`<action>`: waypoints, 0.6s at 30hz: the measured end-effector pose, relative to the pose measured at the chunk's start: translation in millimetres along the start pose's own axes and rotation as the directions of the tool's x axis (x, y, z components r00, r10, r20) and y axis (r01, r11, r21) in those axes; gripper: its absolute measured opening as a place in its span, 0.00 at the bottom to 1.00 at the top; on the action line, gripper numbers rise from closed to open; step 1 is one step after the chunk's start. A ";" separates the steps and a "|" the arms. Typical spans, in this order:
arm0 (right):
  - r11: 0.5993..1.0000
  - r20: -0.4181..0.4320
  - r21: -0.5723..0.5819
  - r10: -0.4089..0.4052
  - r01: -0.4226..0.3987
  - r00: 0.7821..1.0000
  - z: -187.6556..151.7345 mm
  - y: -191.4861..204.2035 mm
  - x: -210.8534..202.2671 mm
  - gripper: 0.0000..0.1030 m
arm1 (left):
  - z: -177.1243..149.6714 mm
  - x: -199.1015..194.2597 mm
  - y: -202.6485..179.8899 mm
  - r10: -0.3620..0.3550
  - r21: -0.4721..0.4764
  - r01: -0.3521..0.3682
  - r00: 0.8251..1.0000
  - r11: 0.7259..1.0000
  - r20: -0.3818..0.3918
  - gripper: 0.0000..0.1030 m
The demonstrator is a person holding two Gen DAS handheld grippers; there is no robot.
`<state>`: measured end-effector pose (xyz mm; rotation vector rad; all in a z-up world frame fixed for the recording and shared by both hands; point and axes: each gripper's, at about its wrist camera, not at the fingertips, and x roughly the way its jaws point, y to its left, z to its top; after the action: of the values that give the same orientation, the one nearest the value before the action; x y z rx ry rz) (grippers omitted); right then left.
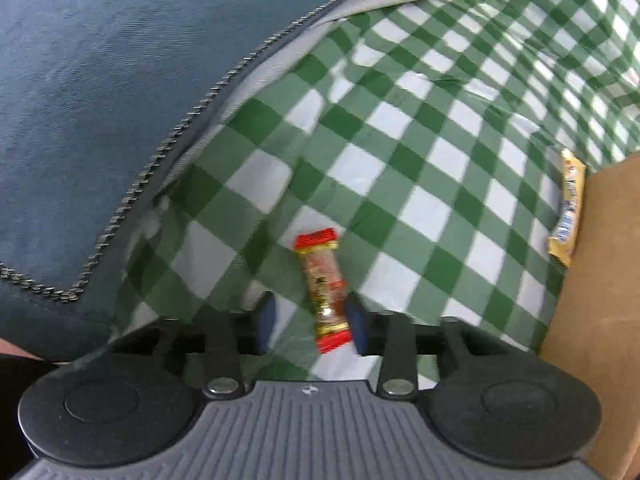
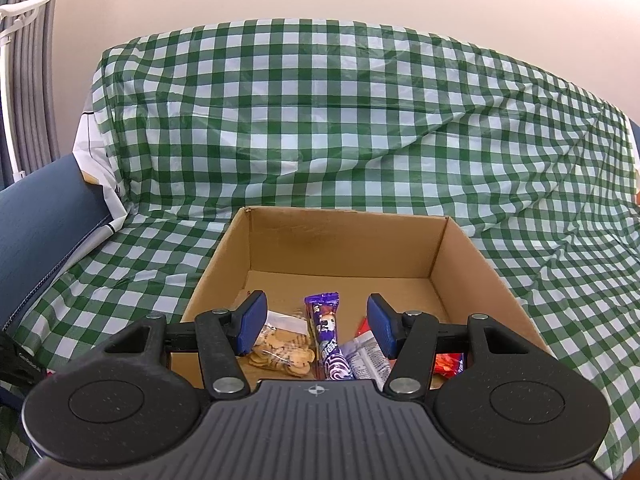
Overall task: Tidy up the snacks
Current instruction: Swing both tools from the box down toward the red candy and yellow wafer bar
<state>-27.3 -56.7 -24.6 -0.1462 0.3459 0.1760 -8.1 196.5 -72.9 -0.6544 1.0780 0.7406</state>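
Left gripper: jaws apart around red-ended candy, not visibly clamped; candy close against the right pad, lying on the checked cloth.
Right gripper: jaws wide apart, empty, hovering above the near end of the cardboard box.
Boxed: biscuit bag, purple bar, white wrapper, red packet.
Outstanding: red-ended candy; yellow bar on the cloth against the box's outer wall.
Progress: roughly two-thirds by judgement; other snacks possibly out of view.
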 end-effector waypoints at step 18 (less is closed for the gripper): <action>1.000 0.005 0.024 -0.001 0.000 1.000 -1.0 -1.9 -2.4 0.56 | 78.5 -26.2 -16.5 -0.324 0.199 0.313 0.946 0.929 0.025 0.14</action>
<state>-29.4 -59.0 -24.5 -0.1219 0.3433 0.1716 39.2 242.3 -20.0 -0.6188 0.9464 0.3652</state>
